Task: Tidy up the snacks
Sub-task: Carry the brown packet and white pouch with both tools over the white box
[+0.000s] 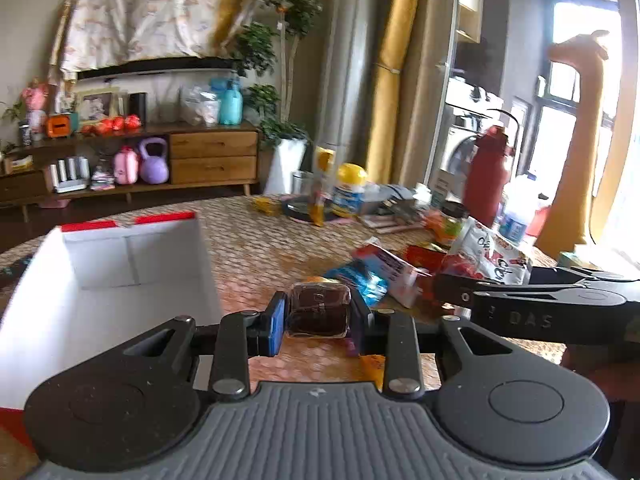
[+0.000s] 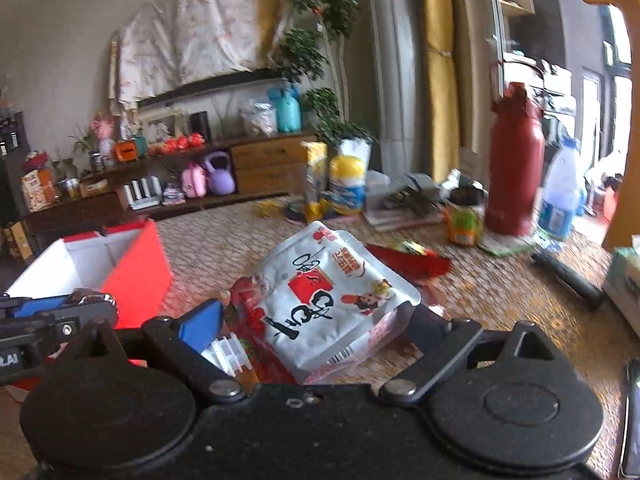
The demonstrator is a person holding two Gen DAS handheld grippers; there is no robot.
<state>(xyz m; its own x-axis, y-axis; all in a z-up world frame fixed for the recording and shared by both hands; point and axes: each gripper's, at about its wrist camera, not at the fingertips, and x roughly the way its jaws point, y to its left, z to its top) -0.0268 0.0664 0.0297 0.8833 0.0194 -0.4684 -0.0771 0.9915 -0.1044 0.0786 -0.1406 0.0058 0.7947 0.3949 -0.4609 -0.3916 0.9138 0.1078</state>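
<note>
My left tool (image 1: 318,320) is clamped on a small dark-brown cake in clear wrap (image 1: 319,310), held above the woven tabletop (image 1: 256,252) just right of the white-lined red cardboard box (image 1: 120,264). Right tool (image 2: 316,320) grips a white-and-red printed snack bag (image 2: 320,288), w/ more red packets under it. Best bet: swing left over the box interior, lower, then release; keep the right tool apart from the left.

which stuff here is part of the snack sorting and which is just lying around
Part of the job:
- small brown clear-wrapped snack in left hand-held gripper
- white printed snack bag in right hand-held gripper
- red and white cardboard box
- blue snack packet

Lying about:
- dark red flask
- yellow-lidded jar
- purple kettlebell
</note>
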